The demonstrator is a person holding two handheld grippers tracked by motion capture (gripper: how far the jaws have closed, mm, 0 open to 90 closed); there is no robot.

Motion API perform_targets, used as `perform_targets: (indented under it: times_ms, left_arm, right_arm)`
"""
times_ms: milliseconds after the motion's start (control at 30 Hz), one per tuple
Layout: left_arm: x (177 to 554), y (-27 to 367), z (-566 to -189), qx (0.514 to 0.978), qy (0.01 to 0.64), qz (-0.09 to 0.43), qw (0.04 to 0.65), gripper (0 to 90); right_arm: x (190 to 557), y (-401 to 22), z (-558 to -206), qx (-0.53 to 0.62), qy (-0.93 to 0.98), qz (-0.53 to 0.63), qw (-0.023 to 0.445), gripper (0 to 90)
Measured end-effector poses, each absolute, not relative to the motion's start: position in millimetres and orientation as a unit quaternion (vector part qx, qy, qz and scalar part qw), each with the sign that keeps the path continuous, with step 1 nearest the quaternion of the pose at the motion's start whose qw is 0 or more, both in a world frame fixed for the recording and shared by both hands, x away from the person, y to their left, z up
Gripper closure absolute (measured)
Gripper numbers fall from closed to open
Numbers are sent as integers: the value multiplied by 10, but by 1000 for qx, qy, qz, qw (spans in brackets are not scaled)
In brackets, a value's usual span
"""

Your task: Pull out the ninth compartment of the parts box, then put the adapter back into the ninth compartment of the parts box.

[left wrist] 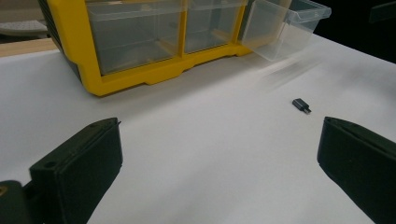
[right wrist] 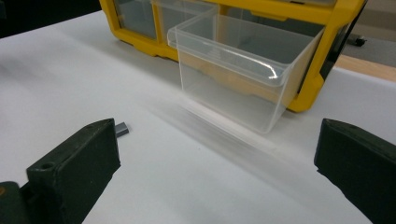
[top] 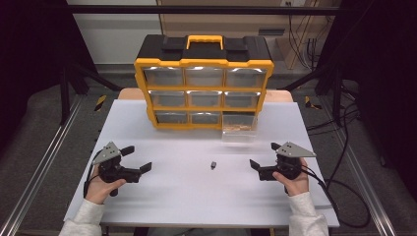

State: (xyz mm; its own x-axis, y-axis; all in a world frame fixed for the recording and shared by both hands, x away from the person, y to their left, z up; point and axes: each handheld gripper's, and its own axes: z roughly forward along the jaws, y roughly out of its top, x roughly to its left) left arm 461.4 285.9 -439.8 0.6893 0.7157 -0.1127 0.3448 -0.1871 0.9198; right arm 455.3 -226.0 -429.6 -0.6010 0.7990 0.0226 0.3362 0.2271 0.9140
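Both grippers' jaws gape empty; the clear drawer (top: 239, 128) juts from the yellow organizer (top: 203, 88).

Open worktop: the white worktop (top: 196, 196) is lying bare across the lower half of the high view, giving free passage between the left tool (top: 138, 160) and the right tool (top: 262, 156).
Small obstacle: a tiny dark adapter (top: 213, 164) is sitting alone at the centre, well apart from both tools.
Rear barrier: the yellow drawer cabinet (top: 204, 81) is blocking the upper middle of the frame.
Protruding part: the clear drawer (top: 240, 129) is jutting out at the cabinet's lower right, narrowing the room ahead of the right tool.
Sides: strips of worktop are staying open left and right of the cabinet.
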Motion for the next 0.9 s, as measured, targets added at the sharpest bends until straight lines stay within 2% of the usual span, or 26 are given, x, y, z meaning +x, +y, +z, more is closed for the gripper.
perform_targets:
  times_ms: [900]
  left_arm:
    - [4577, 2622, -4365, 759, 345, 158, 529, 0]
  right_arm:
    - [4575, -2405, -4425, 393, 741, 492, 233, 5]
